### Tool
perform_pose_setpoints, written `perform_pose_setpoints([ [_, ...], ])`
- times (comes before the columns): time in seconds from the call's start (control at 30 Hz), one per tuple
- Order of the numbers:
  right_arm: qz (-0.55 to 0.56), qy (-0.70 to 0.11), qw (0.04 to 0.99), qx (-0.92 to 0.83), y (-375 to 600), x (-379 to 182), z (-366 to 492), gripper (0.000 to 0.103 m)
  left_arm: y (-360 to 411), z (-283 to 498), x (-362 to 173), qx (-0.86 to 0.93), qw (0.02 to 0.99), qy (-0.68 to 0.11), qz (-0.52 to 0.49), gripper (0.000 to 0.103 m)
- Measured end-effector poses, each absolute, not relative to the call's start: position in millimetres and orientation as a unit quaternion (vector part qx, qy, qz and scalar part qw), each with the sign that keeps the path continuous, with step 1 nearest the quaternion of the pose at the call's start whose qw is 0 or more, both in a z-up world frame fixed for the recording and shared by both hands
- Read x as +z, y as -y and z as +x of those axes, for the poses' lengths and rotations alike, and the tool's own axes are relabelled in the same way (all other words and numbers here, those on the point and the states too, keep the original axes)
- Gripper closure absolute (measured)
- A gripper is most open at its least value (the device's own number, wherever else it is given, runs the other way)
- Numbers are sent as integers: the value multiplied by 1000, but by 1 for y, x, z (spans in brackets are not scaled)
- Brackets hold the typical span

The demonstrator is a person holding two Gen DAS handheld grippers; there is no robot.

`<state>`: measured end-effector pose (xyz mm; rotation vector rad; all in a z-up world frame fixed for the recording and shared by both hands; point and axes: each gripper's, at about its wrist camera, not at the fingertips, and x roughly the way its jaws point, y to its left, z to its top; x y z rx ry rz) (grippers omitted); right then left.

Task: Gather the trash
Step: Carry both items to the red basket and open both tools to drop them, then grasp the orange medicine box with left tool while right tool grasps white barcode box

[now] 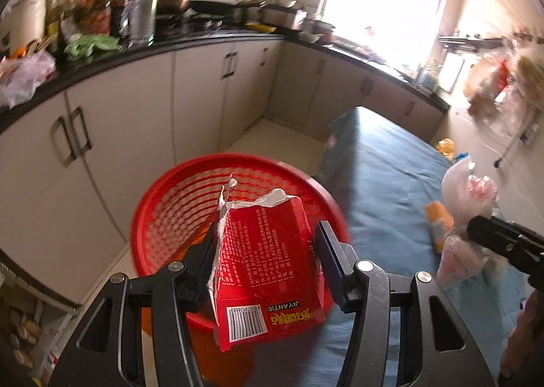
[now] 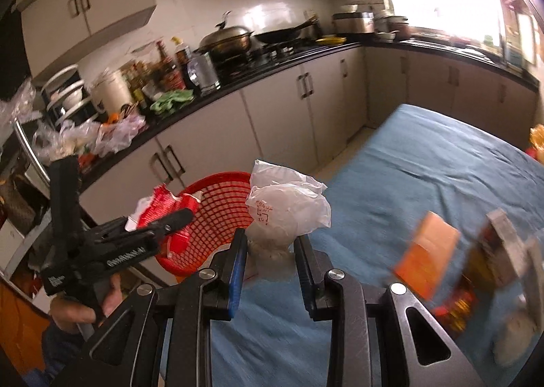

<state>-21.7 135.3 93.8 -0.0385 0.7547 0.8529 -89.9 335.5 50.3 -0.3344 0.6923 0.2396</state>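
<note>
In our left gripper [image 1: 268,251] we hold a torn red cardboard box [image 1: 265,268], its barcode end toward the camera, both pads pressed against its sides. It hangs above the red mesh basket [image 1: 176,210], which sits off the edge of the blue-covered table [image 1: 391,189] next to the kitchen cabinets [image 1: 136,121]. Our right gripper [image 2: 270,247] is clamped on a crumpled white plastic bag [image 2: 289,206], pinching its lower part while the bulk puffs out above the fingers, over the table near the basket. On the cloth to the right of the bag lie an orange packet [image 2: 428,257] and a blurred dark package [image 2: 493,251].
</note>
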Motion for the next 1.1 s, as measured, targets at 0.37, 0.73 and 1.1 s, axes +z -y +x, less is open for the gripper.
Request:
perform_pose_setpoints([
  [0.37,-85,-379,822,417,-234,68,0,67,-366,-85,28,126,912,-345,-186,46],
  [0.73,-45,-373,831,410,-205,78,4,47,-360,-93,39,122,918,-327,-186,37],
  [1.1,-15,-364,847,387,-120,81,-24,44,-285,-100,56,61,932,-322,-154,34],
])
